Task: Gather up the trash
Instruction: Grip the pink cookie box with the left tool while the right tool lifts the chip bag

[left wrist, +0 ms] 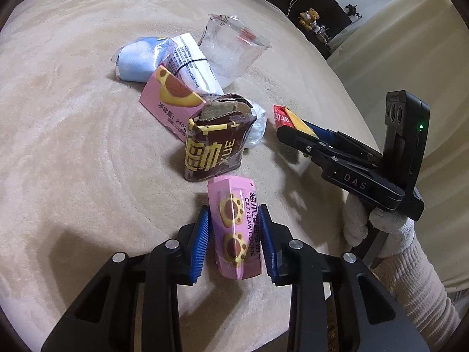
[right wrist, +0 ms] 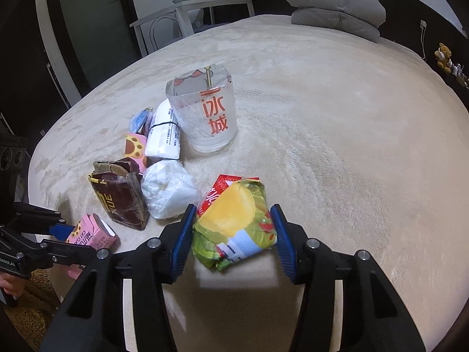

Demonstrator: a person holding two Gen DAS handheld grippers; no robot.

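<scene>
On a beige plush bed cover [left wrist: 73,117] lies a heap of trash. My left gripper [left wrist: 234,208] is shut on a pink cat-claw cookie box [left wrist: 234,228], its blue pads pressing both sides. The same box [right wrist: 91,234] shows at the lower left of the right wrist view, in the left gripper [right wrist: 63,231]. My right gripper [right wrist: 233,208] is shut on a crumpled fruit-print packet [right wrist: 234,223]; from the left that packet [left wrist: 288,117] shows red and yellow in the right gripper [left wrist: 296,129]. Behind stand a torn brown carton [left wrist: 215,143], a clear plastic cup [right wrist: 205,111] and a white plastic wad [right wrist: 168,190].
Further back lie a second pink box [left wrist: 170,99], a white packet with a black band [left wrist: 193,64] and a blue wrapper [left wrist: 137,58]. A folded grey blanket [right wrist: 337,8] lies at the far end. A white-gloved hand [left wrist: 381,228] holds the right gripper at the bed's edge.
</scene>
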